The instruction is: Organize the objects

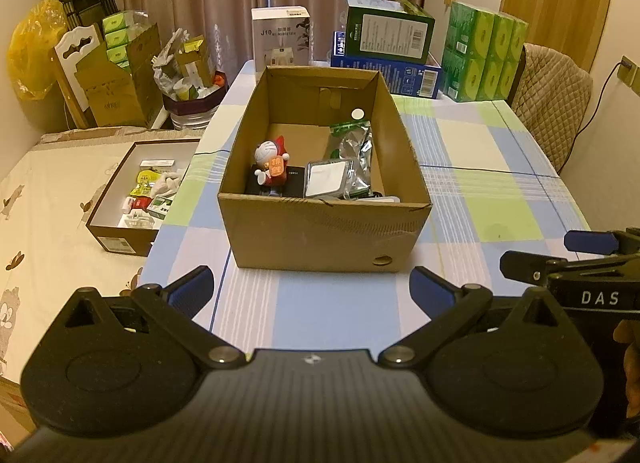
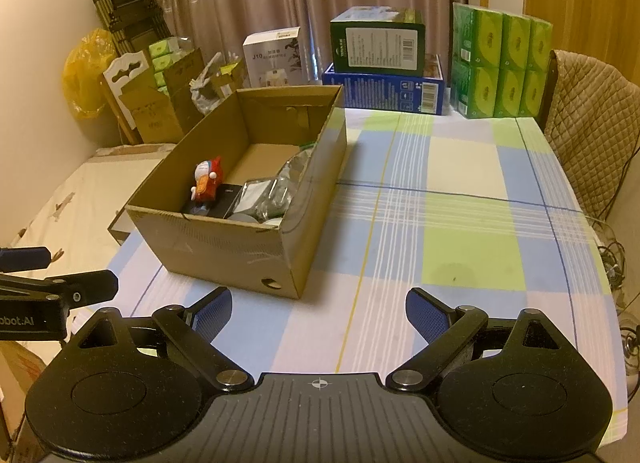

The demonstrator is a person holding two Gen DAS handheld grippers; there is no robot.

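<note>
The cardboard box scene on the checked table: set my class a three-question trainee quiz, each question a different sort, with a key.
1. True or false: the left claw is closed on the toy figure.
2. Multiple choice: the cardboard box stands on A) the checked tablecloth, B) a chair, C) the floor.
3. Fill in: the green box at the table's far end rests on a ____ box.

Key: 1 false, both claws, the right claw included, are open and empty; 2 A; 3 blue.
</note>
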